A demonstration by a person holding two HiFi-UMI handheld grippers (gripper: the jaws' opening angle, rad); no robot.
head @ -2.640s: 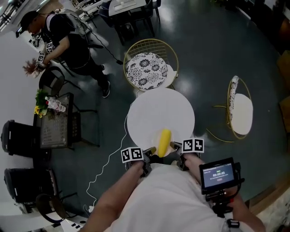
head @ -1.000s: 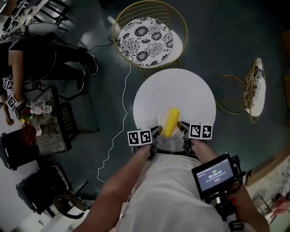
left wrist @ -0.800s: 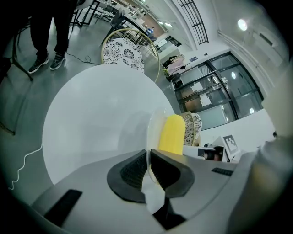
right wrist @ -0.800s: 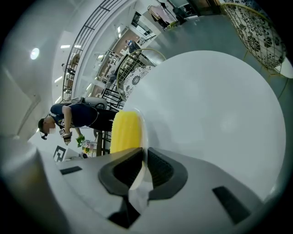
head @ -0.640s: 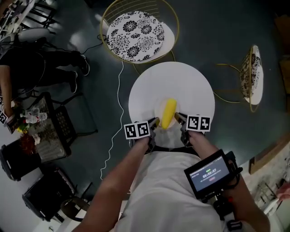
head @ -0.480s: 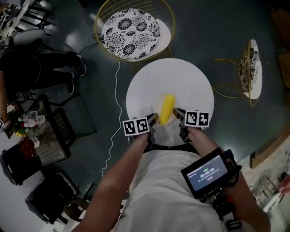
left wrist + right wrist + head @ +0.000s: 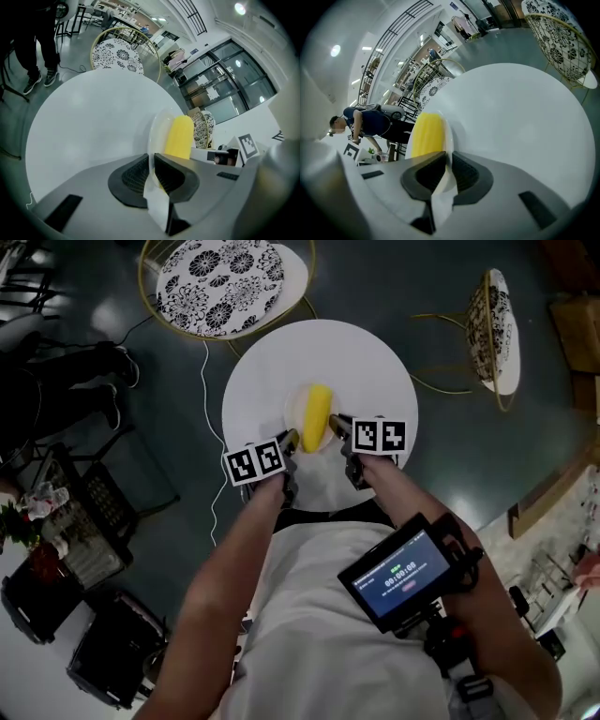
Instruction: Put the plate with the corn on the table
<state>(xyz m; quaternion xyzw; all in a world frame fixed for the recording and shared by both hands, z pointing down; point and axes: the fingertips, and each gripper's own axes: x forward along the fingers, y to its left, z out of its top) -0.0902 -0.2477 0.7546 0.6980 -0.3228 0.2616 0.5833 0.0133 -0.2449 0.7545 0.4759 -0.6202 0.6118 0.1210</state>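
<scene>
A yellow corn cob [image 7: 315,417] lies on a small white plate [image 7: 296,406] over the near part of the round white table [image 7: 375,362]. My left gripper [image 7: 289,438] is shut on the plate's left rim and my right gripper [image 7: 337,421] is shut on its right rim. In the left gripper view the plate [image 7: 157,133] stands edge-on between the jaws with the corn [image 7: 177,138] beyond it. The right gripper view shows the plate's rim [image 7: 448,140] pinched and the corn [image 7: 427,134] to the left. Whether the plate touches the table I cannot tell.
A gold wire chair with a patterned cushion [image 7: 217,279] stands beyond the table, and a second such chair [image 7: 490,322] at the right. A white cable [image 7: 208,409] runs over the dark floor at the left. A person [image 7: 56,381] stands at the far left near dark furniture [image 7: 84,531].
The plate with the corn, held by both grippers, has moved forward from the table's near edge to over its near middle. The head view has shifted as I stepped closer.
</scene>
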